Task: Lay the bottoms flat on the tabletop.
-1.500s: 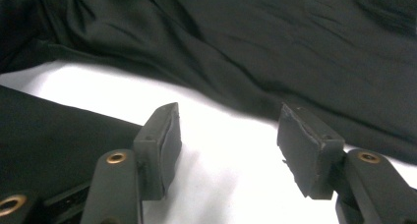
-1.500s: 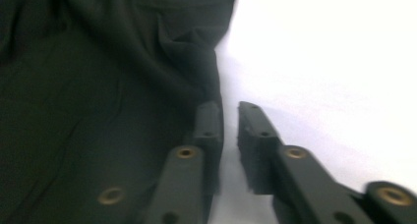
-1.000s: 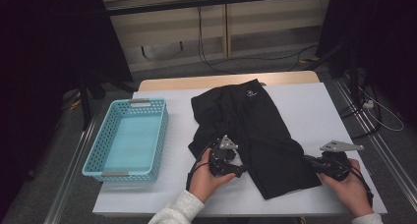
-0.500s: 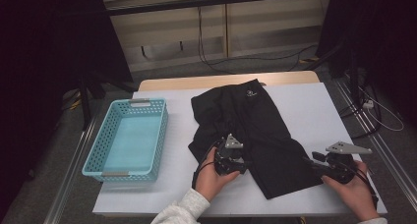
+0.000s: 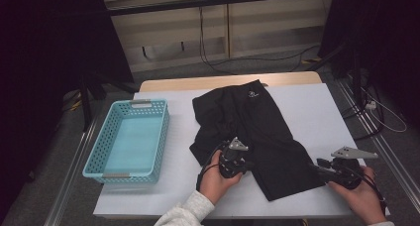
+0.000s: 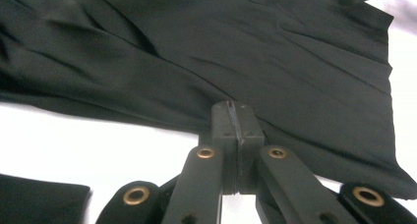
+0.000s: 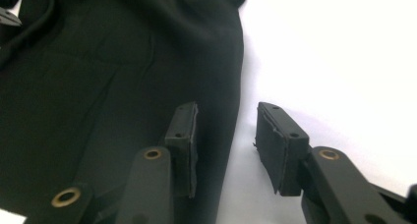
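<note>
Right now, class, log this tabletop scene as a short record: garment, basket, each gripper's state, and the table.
garment: black shorts lying spread on the table, small white logo at the far end
basket: light blue basket, to the left of the shorts, nothing inside
left gripper: jaws shut at the shorts' near-left edge
right gripper: jaws open, straddling the shorts' right edge
table: white table

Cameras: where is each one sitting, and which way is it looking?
High view: above the table's near side, looking forward and down at the black shorts and basket; both hands show.
Left gripper view: on the left gripper, facing the shorts; its fingers are shut at the fabric's edge.
Right gripper view: on the right gripper, fingers open astride the shorts' edge.
All views share the shorts.
</note>
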A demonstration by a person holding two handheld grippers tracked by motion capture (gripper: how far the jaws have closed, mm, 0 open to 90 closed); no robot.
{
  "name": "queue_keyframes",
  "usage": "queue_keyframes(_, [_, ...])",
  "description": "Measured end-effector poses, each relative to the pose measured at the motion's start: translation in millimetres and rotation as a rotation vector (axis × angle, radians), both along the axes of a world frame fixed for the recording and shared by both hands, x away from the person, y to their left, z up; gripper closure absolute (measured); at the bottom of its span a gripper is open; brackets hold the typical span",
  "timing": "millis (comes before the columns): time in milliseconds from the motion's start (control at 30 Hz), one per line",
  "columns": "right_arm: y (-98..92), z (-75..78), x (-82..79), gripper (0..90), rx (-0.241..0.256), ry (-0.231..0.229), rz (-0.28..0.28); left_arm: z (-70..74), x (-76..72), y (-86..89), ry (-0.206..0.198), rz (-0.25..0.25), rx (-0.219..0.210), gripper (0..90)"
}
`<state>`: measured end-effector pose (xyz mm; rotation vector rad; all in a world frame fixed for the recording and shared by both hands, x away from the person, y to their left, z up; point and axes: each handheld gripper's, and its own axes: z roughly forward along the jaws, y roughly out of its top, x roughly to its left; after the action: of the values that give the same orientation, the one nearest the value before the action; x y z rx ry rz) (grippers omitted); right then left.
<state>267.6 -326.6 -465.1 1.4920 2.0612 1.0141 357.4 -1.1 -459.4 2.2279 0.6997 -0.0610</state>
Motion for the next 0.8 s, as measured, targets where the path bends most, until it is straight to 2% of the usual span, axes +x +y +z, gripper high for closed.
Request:
queue_keyframes(200, [0.5, 0.0, -1.2, 62.1, -0.001, 0.003, 0.009, 6.1, 1.2, 7.9, 0.030, -0.006, -0.007, 90.0])
queue_keyframes(367, [2.8, 0.4, -2.3, 67.7, 0.001, 0.010, 0.030, 6.2, 0.7, 12.6, 0.043, -0.006, 0.005, 90.0])
queue_keyframes(633, [2.4, 0.7, -5.1, 80.9, 0.006, 0.023, 0.036, 8.2, 2.5, 20.1, 0.062, 0.007, -0.013, 90.0])
queue_keyframes(700, [1.9, 0.3, -5.4, 87.9, 0.013, 0.026, 0.042, 9.2, 2.8, 21.4, 0.062, 0.007, -0.012, 90.0])
queue_keyframes(800, [3.2, 0.4, -6.0, 89.6, 0.016, 0.029, 0.049, 10.2, 2.7, 22.7, 0.064, 0.003, -0.014, 90.0])
